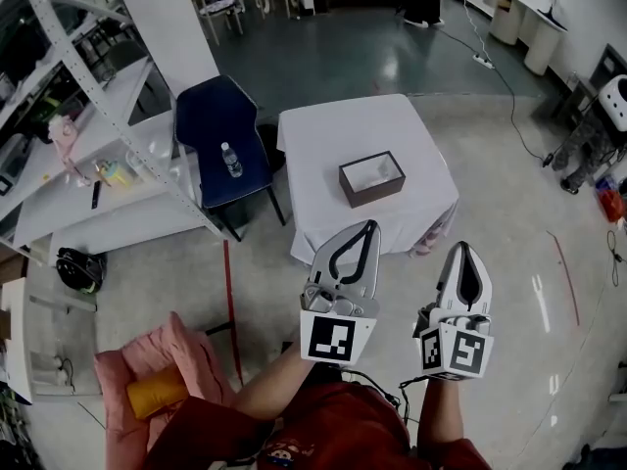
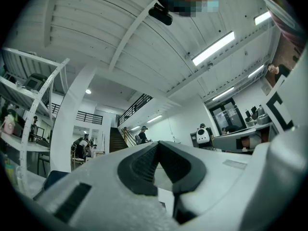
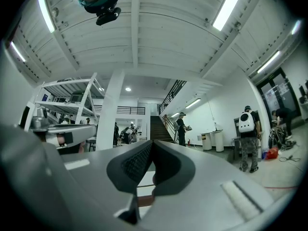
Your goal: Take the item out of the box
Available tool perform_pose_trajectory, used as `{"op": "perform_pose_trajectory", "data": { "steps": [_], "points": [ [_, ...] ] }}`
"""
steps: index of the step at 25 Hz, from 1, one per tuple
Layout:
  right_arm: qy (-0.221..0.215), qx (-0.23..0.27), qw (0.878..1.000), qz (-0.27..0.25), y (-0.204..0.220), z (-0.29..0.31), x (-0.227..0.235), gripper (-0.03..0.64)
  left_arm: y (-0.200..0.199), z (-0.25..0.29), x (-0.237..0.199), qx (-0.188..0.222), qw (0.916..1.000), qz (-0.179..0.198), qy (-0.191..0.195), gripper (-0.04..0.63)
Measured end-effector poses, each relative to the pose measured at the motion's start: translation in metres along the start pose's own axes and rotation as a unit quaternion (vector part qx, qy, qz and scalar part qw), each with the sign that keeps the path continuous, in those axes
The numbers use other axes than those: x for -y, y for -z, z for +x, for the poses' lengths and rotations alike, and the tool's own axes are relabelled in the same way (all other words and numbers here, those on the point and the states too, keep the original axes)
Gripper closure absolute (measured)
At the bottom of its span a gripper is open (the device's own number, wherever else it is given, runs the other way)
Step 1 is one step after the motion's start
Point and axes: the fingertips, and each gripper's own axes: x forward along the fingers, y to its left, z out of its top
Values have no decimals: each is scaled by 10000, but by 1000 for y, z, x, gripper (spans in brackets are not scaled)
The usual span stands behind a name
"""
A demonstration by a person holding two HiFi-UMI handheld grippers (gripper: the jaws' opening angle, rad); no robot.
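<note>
A brown open-topped box (image 1: 372, 178) stands on the white-clothed table (image 1: 323, 135); its inside looks pale and I cannot make out any item in it. Both grippers are held close to the person's body, short of the table's near edge and apart from the box. The left gripper (image 1: 371, 225) has its tips touching and holds nothing. The right gripper (image 1: 464, 247) is likewise shut and empty. In the left gripper view the jaws (image 2: 158, 143) meet at a point against the room behind. The right gripper view shows the same closed tips (image 3: 152, 142).
A dark blue chair (image 1: 217, 116) with a water bottle (image 1: 231, 161) on its seat stands left of the table. A white shelf rack (image 1: 88, 135) runs along the left. A pink cushion with a yellow roll (image 1: 157, 392) lies at lower left. People stand at the far end.
</note>
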Motion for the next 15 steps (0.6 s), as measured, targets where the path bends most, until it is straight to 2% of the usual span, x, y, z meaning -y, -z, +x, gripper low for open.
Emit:
{"op": "perform_pose_trajectory", "data": {
  "steps": [15],
  "points": [
    [63, -416, 9991, -66, 35, 138, -13, 617, 54, 102, -83, -190, 9997, -94, 91, 592]
  ]
}}
